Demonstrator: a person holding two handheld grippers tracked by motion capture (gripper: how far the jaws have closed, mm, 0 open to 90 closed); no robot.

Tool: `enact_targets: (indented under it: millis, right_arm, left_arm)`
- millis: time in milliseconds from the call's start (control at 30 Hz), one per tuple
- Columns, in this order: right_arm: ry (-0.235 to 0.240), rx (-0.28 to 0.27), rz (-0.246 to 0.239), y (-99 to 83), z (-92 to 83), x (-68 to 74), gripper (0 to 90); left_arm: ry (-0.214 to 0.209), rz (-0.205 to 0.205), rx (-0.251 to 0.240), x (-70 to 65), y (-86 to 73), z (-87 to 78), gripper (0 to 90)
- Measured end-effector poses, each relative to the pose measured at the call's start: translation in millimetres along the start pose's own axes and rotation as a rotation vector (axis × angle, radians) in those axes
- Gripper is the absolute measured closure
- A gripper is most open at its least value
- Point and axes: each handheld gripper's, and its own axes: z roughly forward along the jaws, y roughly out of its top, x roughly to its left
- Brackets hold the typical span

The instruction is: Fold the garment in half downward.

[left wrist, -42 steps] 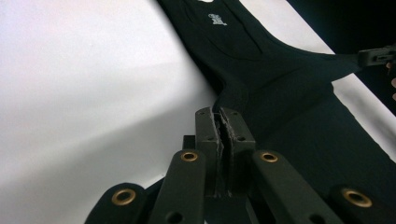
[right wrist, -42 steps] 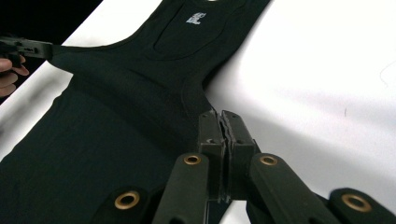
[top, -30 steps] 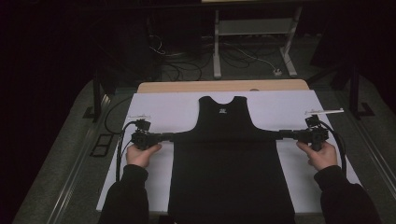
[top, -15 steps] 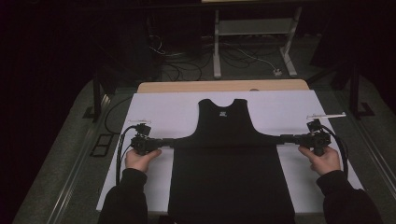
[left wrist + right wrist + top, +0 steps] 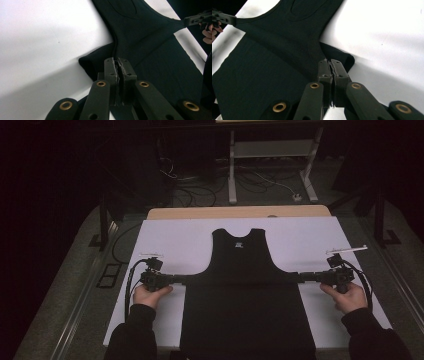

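Observation:
A black sleeveless top (image 5: 245,310) lies flat on a white sheet (image 5: 175,240), neck toward the far edge. My left gripper (image 5: 187,279) is shut on the top's left side edge just under the armhole. In the left gripper view its jaws (image 5: 118,61) pinch a fold of the black cloth (image 5: 150,50). My right gripper (image 5: 300,277) is shut on the matching right side edge. In the right gripper view its jaws (image 5: 330,62) clamp the cloth (image 5: 274,62). The fabric is stretched taut between the two grippers.
The white sheet covers the table, and a wooden edge (image 5: 240,212) shows at the far side. Beyond it, cables and a white desk frame (image 5: 270,165) stand on the dark floor. Bare sheet lies on both sides of the top.
Both grippers have drawn a little toward the near edge, and the top has slid that way with them. Both grips are unchanged.

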Motion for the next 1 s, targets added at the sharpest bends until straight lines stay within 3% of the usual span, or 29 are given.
enact_targets:
  millis: [1000]
  right_arm:
    - [0.003,0.074,0.015,-17.7,-1.4,8.4,85.9]
  left_arm:
    - [-0.004,0.013,0.101,-9.4,-14.0,1.9,84.8]
